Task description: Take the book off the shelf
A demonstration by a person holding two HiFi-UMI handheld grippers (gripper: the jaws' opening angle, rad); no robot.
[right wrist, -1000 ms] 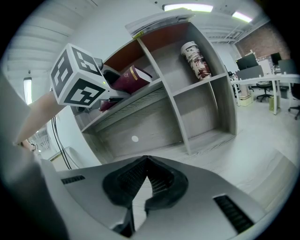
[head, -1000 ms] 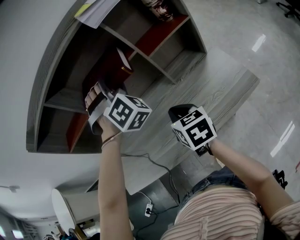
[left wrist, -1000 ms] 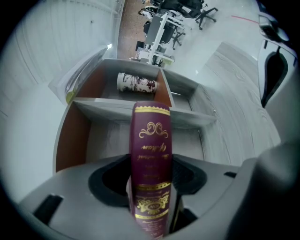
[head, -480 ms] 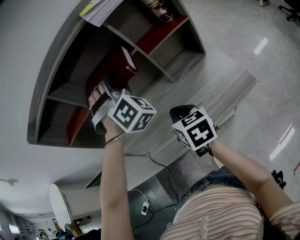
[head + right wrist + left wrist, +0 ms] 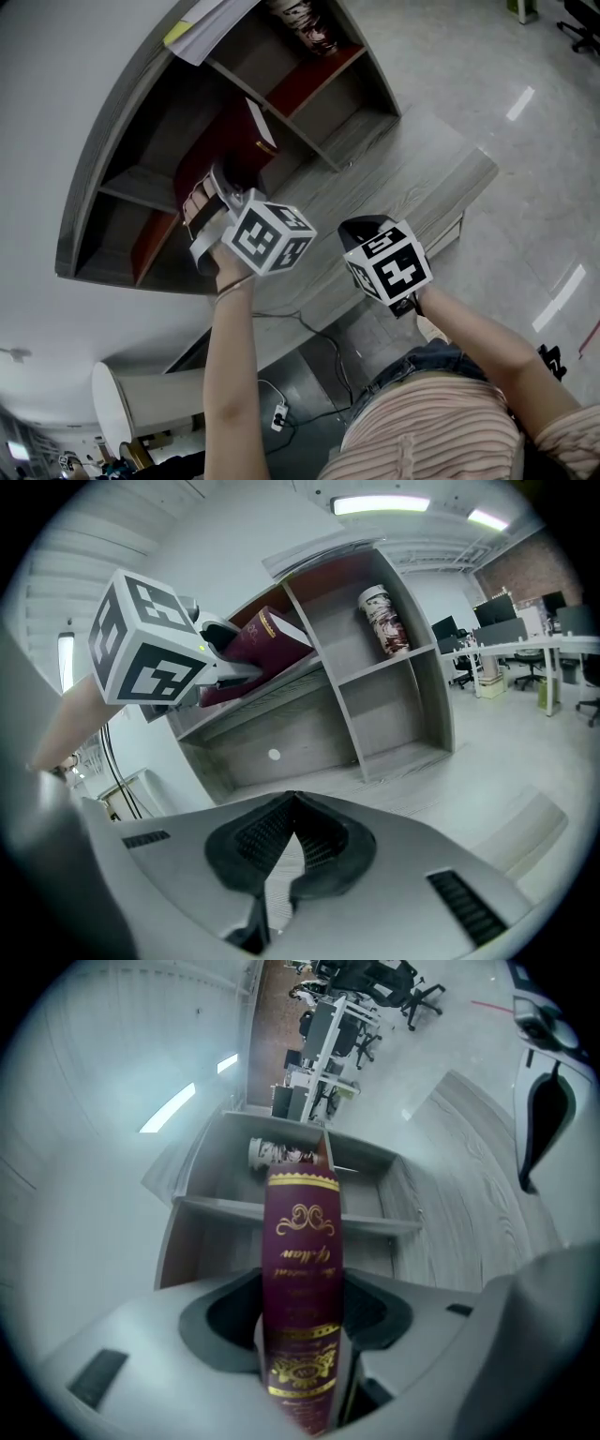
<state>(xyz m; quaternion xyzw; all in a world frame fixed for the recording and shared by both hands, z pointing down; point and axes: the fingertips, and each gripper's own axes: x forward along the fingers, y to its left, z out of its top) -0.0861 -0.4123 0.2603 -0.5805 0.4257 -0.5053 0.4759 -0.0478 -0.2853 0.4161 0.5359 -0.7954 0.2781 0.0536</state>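
Gripping maroon book (image 5: 300, 1232) by the shelf (image 5: 309, 728), left claw (image 5: 302, 1316) closing on it, right claw (image 5: 291, 803) clenched, empty.

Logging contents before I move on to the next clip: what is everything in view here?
shelf unit: 1, grey wood with red inner panels, on the table
table: 1, grey wood grain
book: 1, maroon with gold print, tilted in a shelf compartment
patterned cylinder: 1, pale with dark print, upper compartment
papers: small stack, white, on top of the shelf unit
cable: 1, black, below the table
office chairs: several, dark, far background
left gripper: 1, grey, fingers closing on the book
right gripper: 1, grey, fingers together, empty
forearms: 2, bare
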